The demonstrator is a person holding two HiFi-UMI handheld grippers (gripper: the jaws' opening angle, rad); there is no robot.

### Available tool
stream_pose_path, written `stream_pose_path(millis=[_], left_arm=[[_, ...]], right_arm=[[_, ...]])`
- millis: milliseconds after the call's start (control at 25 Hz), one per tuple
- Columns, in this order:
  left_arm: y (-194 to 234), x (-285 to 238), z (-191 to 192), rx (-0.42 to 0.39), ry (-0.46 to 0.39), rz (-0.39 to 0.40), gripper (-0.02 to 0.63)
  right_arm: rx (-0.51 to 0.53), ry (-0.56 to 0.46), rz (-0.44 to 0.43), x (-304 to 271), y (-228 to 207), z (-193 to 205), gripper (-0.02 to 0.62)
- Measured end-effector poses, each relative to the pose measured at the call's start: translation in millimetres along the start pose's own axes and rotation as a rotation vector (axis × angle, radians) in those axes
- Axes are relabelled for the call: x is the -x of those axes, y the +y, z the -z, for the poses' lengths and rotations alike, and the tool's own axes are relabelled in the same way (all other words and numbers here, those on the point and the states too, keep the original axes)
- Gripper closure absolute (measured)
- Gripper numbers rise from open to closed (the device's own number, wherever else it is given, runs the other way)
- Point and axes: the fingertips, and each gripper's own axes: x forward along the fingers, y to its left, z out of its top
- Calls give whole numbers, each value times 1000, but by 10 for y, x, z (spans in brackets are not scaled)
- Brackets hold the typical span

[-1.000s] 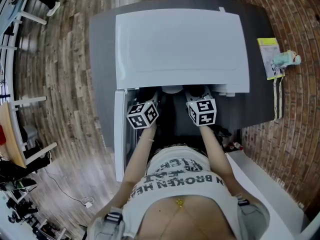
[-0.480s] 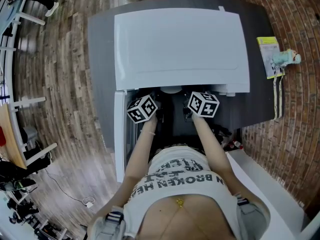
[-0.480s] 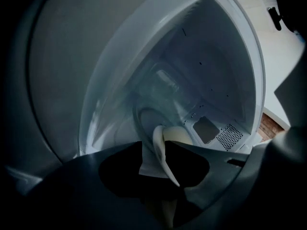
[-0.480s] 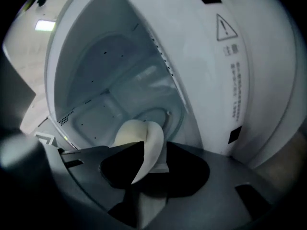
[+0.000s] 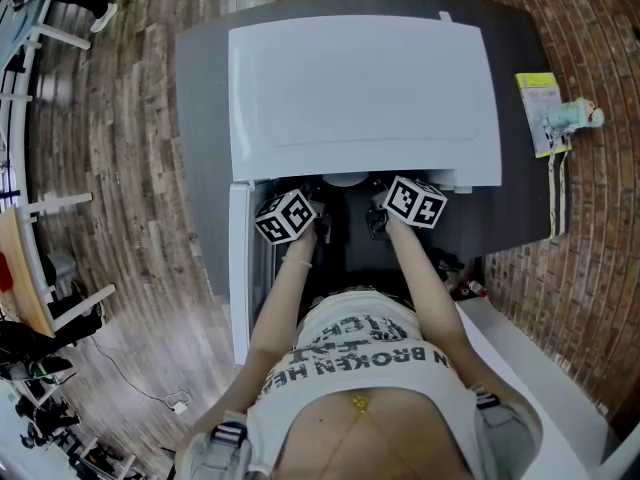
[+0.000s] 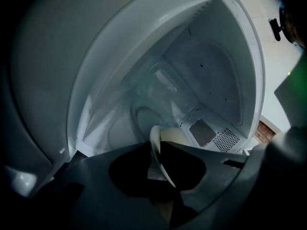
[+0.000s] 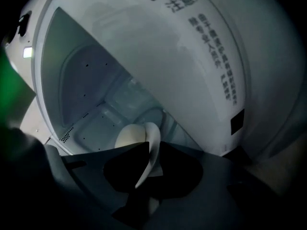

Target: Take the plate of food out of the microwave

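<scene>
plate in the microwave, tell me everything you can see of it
White, smooth plate, ceramic by its look, with a thin upturned rim. It sits inside the open microwave. The left gripper and right gripper have its rim between their jaws on opposite sides, and the jaws are closing on it. No food on it can be made out.

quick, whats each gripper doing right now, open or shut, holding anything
left gripper: jaws closing, pinching the rim of the white round plate
right gripper: jaws closing, pinching the other side of that plate's rim

Wood-plank floor [image 5: 130, 168], brickwork [image 5: 590, 218] alongside.
</scene>
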Motion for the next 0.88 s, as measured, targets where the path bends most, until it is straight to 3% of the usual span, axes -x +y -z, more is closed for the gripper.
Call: stream_pose_path(millis=[400,880], left_arm=[[-68,76,55,-16,26,21,543],[-115,294,190,4,64,-9,548]], right_arm=[[-39,-41,-59,101,25,-33,535],[-72,9,-25,314,29,137,540]])
